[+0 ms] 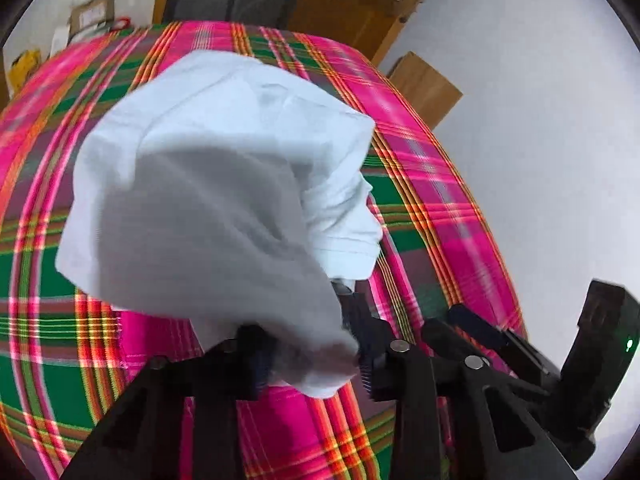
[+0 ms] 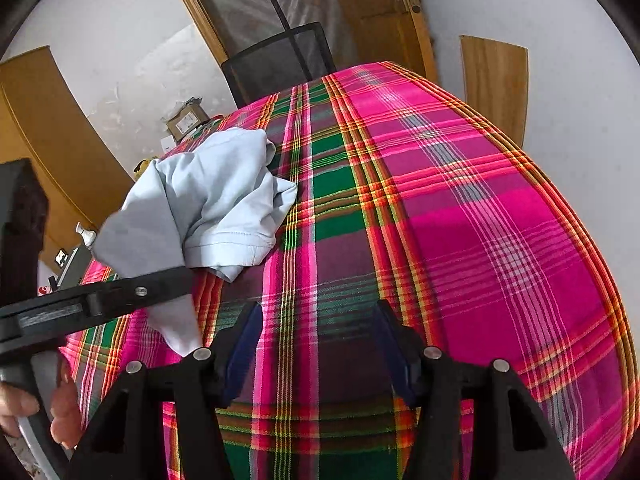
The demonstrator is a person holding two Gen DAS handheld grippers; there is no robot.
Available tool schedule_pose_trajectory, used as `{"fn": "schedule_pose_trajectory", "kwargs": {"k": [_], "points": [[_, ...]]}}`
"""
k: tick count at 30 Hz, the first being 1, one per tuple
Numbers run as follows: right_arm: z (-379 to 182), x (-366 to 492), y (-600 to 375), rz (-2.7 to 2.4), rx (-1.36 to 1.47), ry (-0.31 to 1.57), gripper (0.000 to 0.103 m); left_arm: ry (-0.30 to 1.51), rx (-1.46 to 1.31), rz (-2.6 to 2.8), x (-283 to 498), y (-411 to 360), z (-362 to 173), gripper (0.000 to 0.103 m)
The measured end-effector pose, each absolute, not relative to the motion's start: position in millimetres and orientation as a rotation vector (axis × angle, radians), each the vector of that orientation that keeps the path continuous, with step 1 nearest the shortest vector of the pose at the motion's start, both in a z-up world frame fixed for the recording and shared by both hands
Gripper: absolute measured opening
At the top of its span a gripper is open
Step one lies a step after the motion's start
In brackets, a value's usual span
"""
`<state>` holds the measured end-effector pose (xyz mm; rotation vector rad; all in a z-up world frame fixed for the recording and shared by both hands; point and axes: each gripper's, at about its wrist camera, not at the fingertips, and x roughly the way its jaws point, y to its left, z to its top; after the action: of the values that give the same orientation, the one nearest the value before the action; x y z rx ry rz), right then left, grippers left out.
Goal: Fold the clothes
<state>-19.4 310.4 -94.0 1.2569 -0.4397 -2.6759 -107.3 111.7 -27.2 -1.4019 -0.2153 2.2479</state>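
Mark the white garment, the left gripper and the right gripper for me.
white garment (image 2: 224,196), right wrist view, on its bunched middle.
left gripper (image 1: 316,360), left wrist view, between fingertips pinching the cloth.
right gripper (image 2: 316,344), right wrist view, gap between open fingertips.

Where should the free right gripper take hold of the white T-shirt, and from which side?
Judging by its pose, the hemmed sleeve is the best spot: it lies on the plaid tablecloth nearest the open right gripper, its edge exposed. Come in low from the shirt's right, sliding one finger under the hem. The left gripper already pinches another corner of the white T-shirt.
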Motion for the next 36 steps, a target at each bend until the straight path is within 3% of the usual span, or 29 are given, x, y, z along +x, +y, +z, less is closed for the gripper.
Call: {"fn": "schedule_pose_trajectory", "kwargs": {"k": [1, 4, 15, 26, 29, 31, 35, 36], "points": [[-94, -20, 310, -2.675, 1.258, -0.441, 0.057, -0.223, -1.391, 2.249, -109, 111, -26, 0.014], [-94, -21, 308, -2.677, 1.262, -0.433, 0.057, -0.263, -1.313, 2.27, -112, 104, -11, 0.009], [-91, -31, 296, -2.676, 1.254, -0.381, 0.057, -0.631, -0.918, 2.548, -97, -10, 59, 0.008], [-80, -56, 265, -2.619, 1.199, -0.256, 0.057, -0.738, -1.037, 2.791, -77, -108, 23, 0.008], [-77, -64, 254, -2.587, 1.186, -0.213, 0.057, -0.655, -1.083, 2.814, -74, -106, 17, 0.013], [-75, -70, 246, -2.564, 1.177, -0.185, 0.057, -0.62, -1.086, 2.819, -71, -106, 15, 0.03], [-75, -79, 233, -2.52, 1.174, -0.147, 0.057, -0.555, -1.108, 2.866, -67, -112, 10, 0.047], [-77, -80, 230, -2.509, 1.183, -0.148, 0.057, -0.562, -1.118, 2.866, -65, -115, 8, 0.055]]}}
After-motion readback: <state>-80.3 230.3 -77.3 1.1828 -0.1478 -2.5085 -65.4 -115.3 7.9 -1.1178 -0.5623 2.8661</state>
